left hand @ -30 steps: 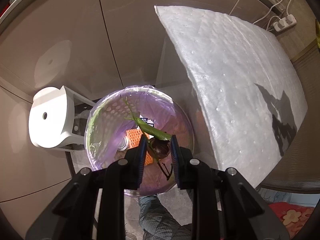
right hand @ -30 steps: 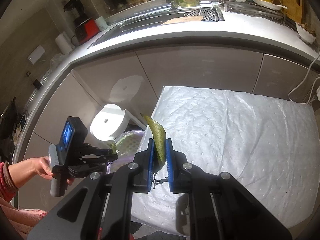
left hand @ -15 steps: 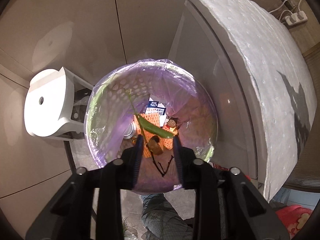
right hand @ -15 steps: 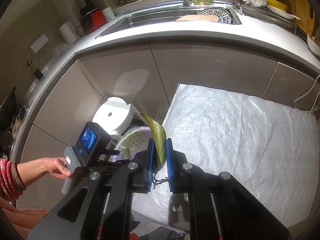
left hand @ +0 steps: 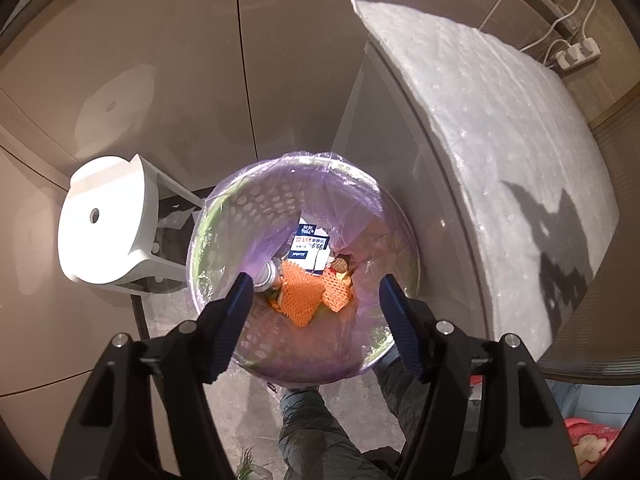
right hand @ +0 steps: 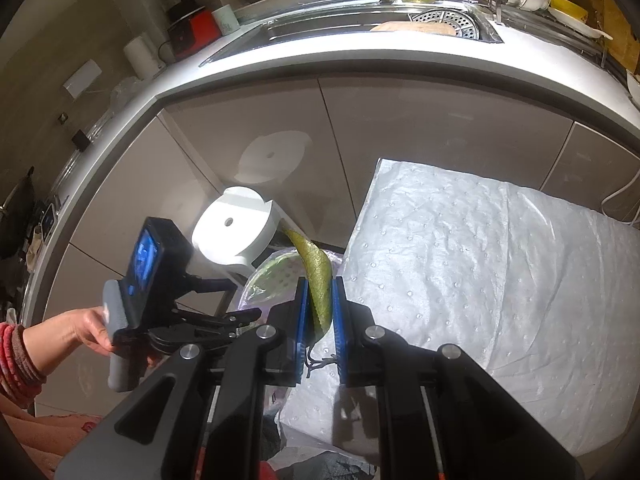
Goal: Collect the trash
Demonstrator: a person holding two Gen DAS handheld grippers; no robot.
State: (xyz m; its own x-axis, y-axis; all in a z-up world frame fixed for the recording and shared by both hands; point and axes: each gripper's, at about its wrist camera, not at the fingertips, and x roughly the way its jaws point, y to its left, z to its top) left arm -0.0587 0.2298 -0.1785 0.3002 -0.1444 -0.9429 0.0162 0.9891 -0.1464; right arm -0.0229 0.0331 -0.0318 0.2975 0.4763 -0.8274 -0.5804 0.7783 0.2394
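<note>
Nearest the right wrist camera, the right gripper (right hand: 319, 312) is clamping a green leaf (right hand: 316, 276) between its blue pads; the jaws are standing nearly closed on it. The leaf's long axis is running straight out along the fingers, its tip curling up and to the left beyond them, and a thin stem is hanging below the pads.

The left gripper (left hand: 316, 304) is pointing steeply down over the bin (left hand: 208, 216), which is lined with a purple bag. Its jaws have just been opening and are now standing wide apart with nothing between them. Framed between them, at the bottom of the bin, are lying orange foam netting (left hand: 300, 294), a printed carton (left hand: 310, 246) and other scraps.

In the right wrist view the left gripper, held by the person's hand (right hand: 86, 330), is hovering just left of the right one, with the bin's rim showing between them, ahead of and below the leaf. The bin is therefore lying forward and slightly left of the right gripper. In my judgement the left hand is nearer the bin but empty; the coming move is likely carrying the leaf over the opening.

Further out, a white stool (right hand: 236, 232) is standing beside the bin, a table under a white quilted cover (right hand: 480, 264) is lying to the right, and cabinet fronts are rising behind.
</note>
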